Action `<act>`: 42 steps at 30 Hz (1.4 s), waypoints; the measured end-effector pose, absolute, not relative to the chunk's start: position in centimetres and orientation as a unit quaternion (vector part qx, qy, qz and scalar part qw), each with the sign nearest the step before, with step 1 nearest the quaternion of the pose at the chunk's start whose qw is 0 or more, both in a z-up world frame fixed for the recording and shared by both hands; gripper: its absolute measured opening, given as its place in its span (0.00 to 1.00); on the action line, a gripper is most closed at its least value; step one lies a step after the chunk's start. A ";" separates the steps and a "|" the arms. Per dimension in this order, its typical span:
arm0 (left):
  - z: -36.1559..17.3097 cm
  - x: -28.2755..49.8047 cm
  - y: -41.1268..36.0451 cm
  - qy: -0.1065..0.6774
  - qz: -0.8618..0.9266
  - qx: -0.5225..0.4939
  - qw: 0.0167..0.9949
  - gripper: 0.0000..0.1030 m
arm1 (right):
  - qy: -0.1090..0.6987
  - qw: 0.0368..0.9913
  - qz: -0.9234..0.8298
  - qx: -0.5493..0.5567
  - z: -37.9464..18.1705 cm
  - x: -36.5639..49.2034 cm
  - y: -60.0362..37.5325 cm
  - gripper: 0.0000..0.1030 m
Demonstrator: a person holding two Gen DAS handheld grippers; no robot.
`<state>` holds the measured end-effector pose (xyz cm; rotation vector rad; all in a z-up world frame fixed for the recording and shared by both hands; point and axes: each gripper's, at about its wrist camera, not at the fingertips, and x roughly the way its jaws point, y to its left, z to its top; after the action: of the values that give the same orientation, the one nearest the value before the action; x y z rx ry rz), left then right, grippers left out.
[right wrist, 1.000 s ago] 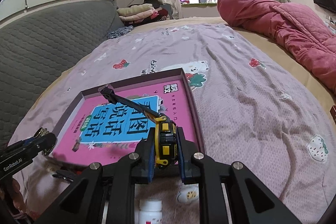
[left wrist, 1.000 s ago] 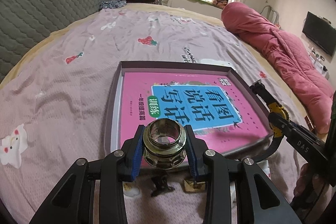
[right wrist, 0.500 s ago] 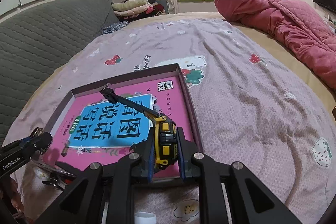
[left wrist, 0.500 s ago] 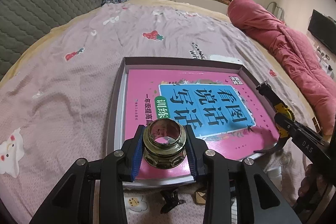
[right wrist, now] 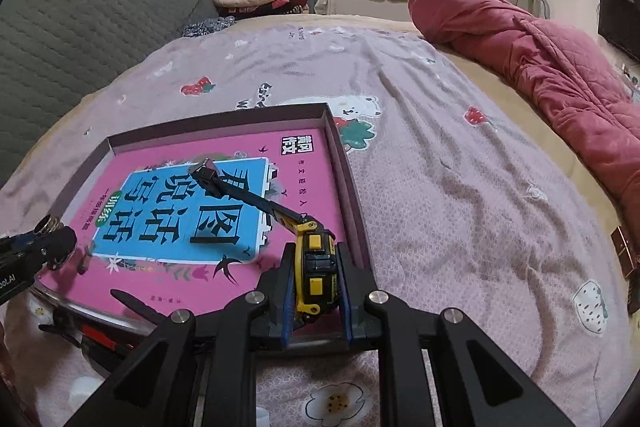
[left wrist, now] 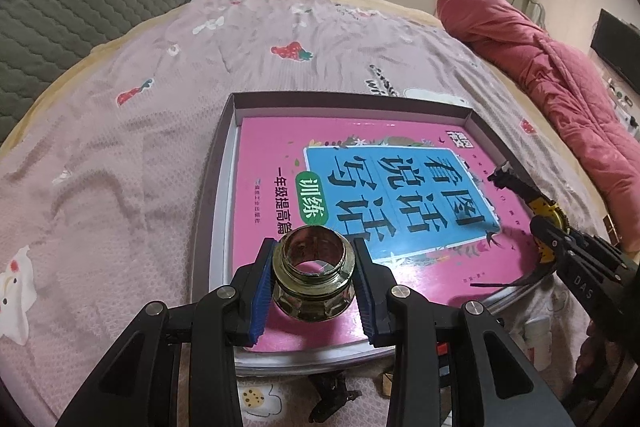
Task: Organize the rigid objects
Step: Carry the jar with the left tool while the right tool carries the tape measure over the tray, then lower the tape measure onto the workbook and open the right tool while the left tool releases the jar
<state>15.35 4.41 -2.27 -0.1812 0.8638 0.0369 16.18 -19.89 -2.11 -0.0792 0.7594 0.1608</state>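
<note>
Both hands are bringing their things over the shallow box (left wrist: 224, 163) on the bed: the left gripper (left wrist: 313, 281) pinches a small glass jar (left wrist: 313, 283) by its sides above the near edge of the pink book (left wrist: 360, 195) lying inside, and the right gripper (right wrist: 316, 283) clamps a yellow tape measure (right wrist: 314, 267) near the box's right wall. I judge this the placing step — next each must go lower, then spread its jaws. The jar is clear, open-mouthed, faceted below; the tape — its black blade (right wrist: 244, 195) sticks out over the book.

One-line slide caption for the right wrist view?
Right gripper holds a yellow tape measure over the pink book in the shallow box on the bed.
</note>
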 end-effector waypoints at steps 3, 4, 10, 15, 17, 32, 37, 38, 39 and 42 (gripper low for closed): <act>-2.6 15.5 4.3 0.423 0.018 -0.088 0.902 0.36 | 0.371 0.924 0.078 -0.048 -2.2 16.2 -19.8 0.18; -2.7 15.6 4.3 0.425 0.017 -0.087 0.901 0.36 | 0.371 0.924 0.077 -0.051 -2.2 16.1 -19.7 0.18; -3.3 15.7 4.2 0.431 0.020 -0.084 0.898 0.36 | 0.373 0.923 0.083 -0.048 -2.1 16.1 -19.9 0.18; -3.4 15.8 4.2 0.431 0.027 -0.081 0.898 0.36 | 0.374 0.922 0.087 -0.047 -2.0 16.0 -20.0 0.18; -3.4 15.7 4.2 0.432 0.028 -0.080 0.898 0.36 | 0.375 0.922 0.089 -0.047 -2.0 16.0 -20.0 0.18; -3.5 15.4 4.4 0.435 0.033 -0.082 0.896 0.37 | 0.365 0.924 0.101 -0.051 -1.6 15.5 -20.2 0.24; -3.5 15.2 4.4 0.435 0.034 -0.083 0.896 0.37 | 0.354 0.928 0.108 -0.035 -1.0 15.4 -20.6 0.26; -3.5 15.3 4.6 0.436 0.034 -0.083 0.896 0.37 | 0.354 0.928 0.109 -0.033 -1.0 15.4 -20.7 0.27; -3.5 15.2 4.5 0.436 0.035 -0.083 0.895 0.37 | 0.353 0.928 0.110 -0.032 -0.9 15.4 -20.7 0.27; -3.4 15.2 4.6 0.438 0.037 -0.081 0.895 0.37 | 0.350 0.929 0.114 -0.028 -0.7 15.3 -20.7 0.29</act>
<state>15.24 4.64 -3.44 -0.1686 0.9075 0.0760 15.27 -20.72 -0.74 -0.0574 0.7165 0.2333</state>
